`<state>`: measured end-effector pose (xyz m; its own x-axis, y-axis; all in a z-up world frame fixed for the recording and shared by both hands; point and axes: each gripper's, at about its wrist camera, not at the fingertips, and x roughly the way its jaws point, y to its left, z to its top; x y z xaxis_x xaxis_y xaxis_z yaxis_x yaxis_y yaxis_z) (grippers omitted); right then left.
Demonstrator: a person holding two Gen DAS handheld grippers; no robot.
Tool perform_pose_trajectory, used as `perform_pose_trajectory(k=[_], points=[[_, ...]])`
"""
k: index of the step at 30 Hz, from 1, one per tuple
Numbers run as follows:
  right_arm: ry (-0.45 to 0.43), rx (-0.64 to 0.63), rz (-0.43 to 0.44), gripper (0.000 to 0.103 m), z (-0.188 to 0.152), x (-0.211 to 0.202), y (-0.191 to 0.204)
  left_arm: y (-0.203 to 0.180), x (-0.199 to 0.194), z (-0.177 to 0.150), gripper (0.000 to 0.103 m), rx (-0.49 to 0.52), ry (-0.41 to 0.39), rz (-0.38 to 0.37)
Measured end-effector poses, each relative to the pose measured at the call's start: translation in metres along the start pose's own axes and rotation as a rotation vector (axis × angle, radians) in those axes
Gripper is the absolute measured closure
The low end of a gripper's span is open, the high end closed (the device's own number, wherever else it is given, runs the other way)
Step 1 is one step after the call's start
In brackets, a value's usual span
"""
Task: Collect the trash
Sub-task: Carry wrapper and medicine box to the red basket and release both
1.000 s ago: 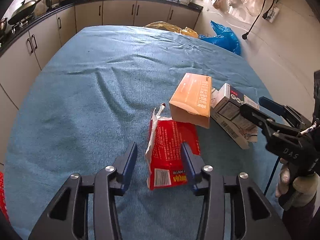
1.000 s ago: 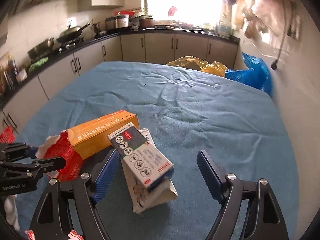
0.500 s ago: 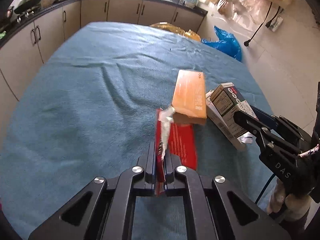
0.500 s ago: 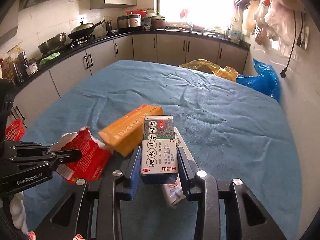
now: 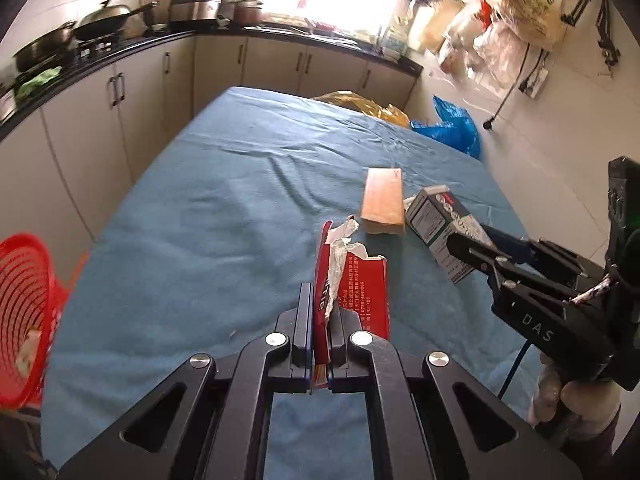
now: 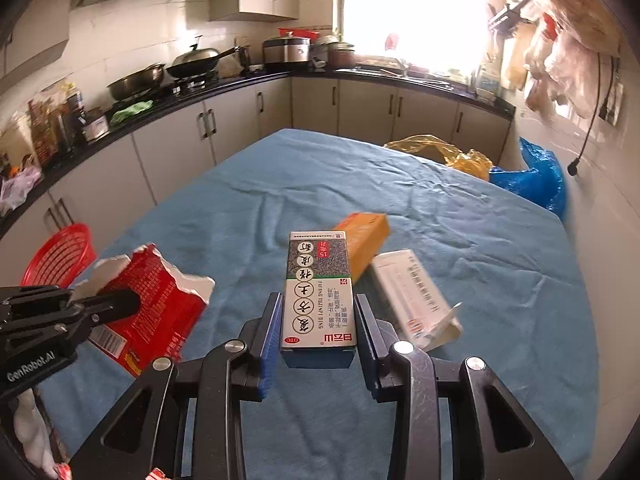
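Note:
My left gripper (image 5: 320,312) is shut on a torn red wrapper (image 5: 360,288) and holds it above the blue tablecloth; the wrapper also shows in the right wrist view (image 6: 156,304). My right gripper (image 6: 318,320) is shut on a grey-green medicine box (image 6: 319,288), lifted off the cloth; the box also shows in the left wrist view (image 5: 436,220). An orange box (image 6: 366,236) and a white carton (image 6: 412,296) lie on the cloth beyond it. A red mesh basket (image 5: 20,300) stands off the table's left edge.
The table (image 6: 280,184) is covered with a wrinkled blue cloth. Yellow (image 6: 440,152) and blue (image 6: 536,180) plastic bags sit at its far right corner. Kitchen cabinets and a counter with pots (image 6: 192,60) run along the left and back.
Both grippers closed: the left on the red wrapper, the right on the medicine box. Both have since lifted their items off the cloth, and the red basket has come into view.

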<state>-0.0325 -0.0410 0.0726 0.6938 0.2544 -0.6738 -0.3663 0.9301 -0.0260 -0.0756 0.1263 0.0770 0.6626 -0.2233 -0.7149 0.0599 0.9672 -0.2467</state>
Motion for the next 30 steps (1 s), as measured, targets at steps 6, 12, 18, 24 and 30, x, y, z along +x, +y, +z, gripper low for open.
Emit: perform_pose_trajectory(k=[6, 12, 18, 24, 30], points=[[0.015, -0.025, 0.027, 0.066, -0.012, -0.010, 0.028, 0.028, -0.039, -0.019, 0.099, -0.061, -0.057, 0.041], [0.033, -0.064, 0.047, 0.066, -0.022, -0.014, 0.055, 0.052, -0.070, -0.034, 0.099, -0.111, -0.105, 0.091], [0.050, -0.090, 0.058, 0.066, -0.028, -0.014, 0.074, 0.070, -0.088, -0.046, 0.099, -0.148, -0.134, 0.104], [0.048, -0.099, 0.082, 0.066, -0.029, -0.018, 0.088, 0.085, -0.105, -0.055, 0.099, -0.167, -0.165, 0.137], [0.054, -0.118, 0.120, 0.066, -0.028, -0.016, 0.105, 0.105, -0.120, -0.065, 0.099, -0.212, -0.189, 0.165]])
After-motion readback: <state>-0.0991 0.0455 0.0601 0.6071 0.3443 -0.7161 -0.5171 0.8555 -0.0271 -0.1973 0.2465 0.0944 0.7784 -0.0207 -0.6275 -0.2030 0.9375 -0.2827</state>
